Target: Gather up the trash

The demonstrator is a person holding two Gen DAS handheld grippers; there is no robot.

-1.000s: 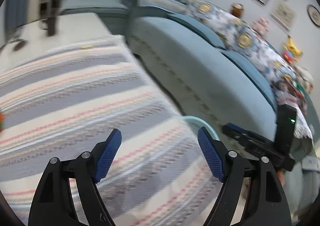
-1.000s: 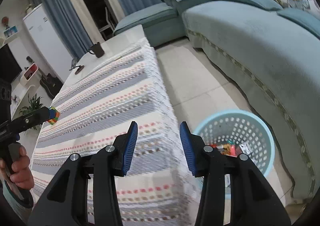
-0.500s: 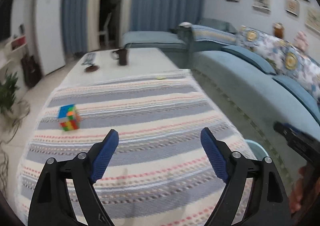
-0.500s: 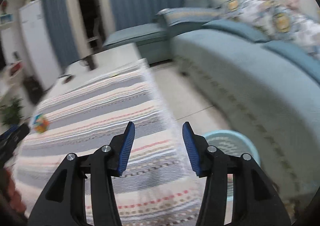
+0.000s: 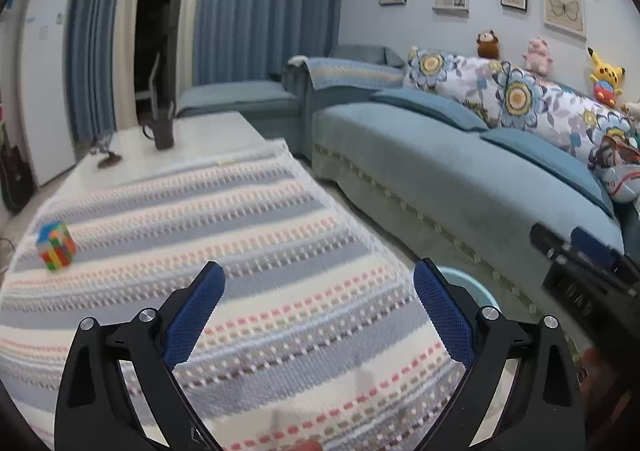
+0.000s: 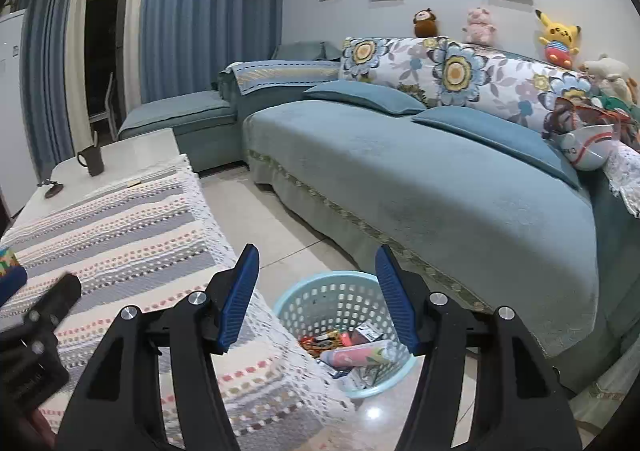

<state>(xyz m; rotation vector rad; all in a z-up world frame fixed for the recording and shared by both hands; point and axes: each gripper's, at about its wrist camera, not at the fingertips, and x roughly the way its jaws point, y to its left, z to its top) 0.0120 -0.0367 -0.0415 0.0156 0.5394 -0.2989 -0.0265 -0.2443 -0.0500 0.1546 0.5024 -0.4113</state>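
Your left gripper (image 5: 318, 291) is over the striped tablecloth (image 5: 248, 251), jaws spread wide & opening further, nothing btwn them. Blue pads (image 5: 444, 315) clear of the cloth as far as the left wrist view shows.

Your right gripper (image 6: 316, 291) hangs over the gap btwn table edge & sofa (image 6: 420, 179), jaws apart & opening, nothing btwn the pads, nothing held. Directly below/ahead of it: the light-blue basket (image 6: 320, 291) on the tile floor, just beside the hanging edge of the tablecloth. Trash (image 6: 356, 351) sits inside it: a pink tube-like pack, some wrappers, a red/yellow packet. Can't tell exact items beyond that.

In the left wrist view only a sliver of the basket rim shows, past the right-hand pad; your right gripper's body shows dark at the right edge. In the right wrist view your left gripper shows dark at the lower left edge, over the cloth.

On the table: colour cube (image 5: 56, 247) on the cloth, left side, well apart from both grippers. Farther end, bare white top: dark mug (image 5: 162, 131) upright, small dark object (image 5: 108, 161) near it. A small red thing shows at the cloth's near edge, bottom of the left wrist view; too cut off to tell what it is.

Plush toys (image 6: 558, 37) line the sofa back.
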